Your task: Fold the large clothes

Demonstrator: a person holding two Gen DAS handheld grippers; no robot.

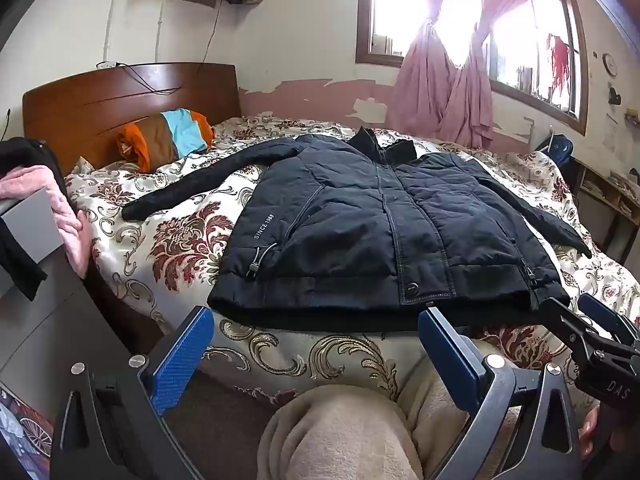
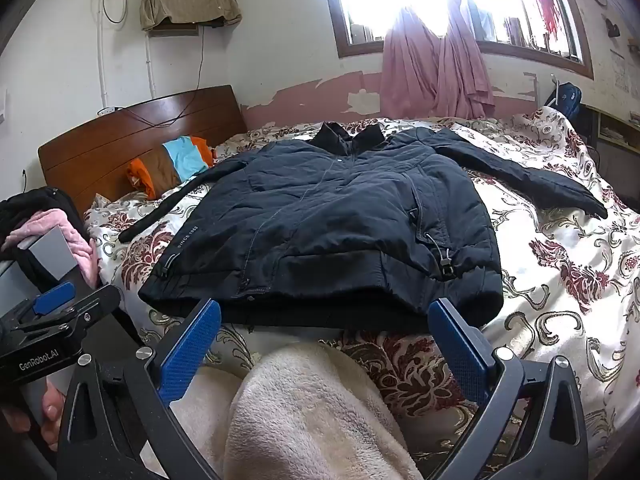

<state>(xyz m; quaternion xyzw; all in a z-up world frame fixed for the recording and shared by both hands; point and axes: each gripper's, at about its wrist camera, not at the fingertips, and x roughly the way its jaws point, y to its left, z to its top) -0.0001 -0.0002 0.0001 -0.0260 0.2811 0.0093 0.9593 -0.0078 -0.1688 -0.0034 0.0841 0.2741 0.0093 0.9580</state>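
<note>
A dark navy padded jacket (image 1: 360, 220) lies flat and front-up on the floral bedspread (image 1: 160, 240), zipped, with both sleeves spread outward; it also shows in the right wrist view (image 2: 328, 224). My left gripper (image 1: 316, 344) is open and empty, held just short of the jacket's hem near the bed's front edge. My right gripper (image 2: 324, 340) is open and empty, also just before the hem. The right gripper shows at the right edge of the left wrist view (image 1: 592, 328). The left gripper shows at the left of the right wrist view (image 2: 60, 304).
A striped orange, brown and blue pillow (image 1: 168, 136) lies by the wooden headboard (image 1: 120, 96). Pink and black clothes (image 1: 48, 200) are piled on a stand at the left. Beige fleece-clad legs (image 1: 340, 432) are below the grippers. Pink curtains (image 1: 440, 92) hang at the window.
</note>
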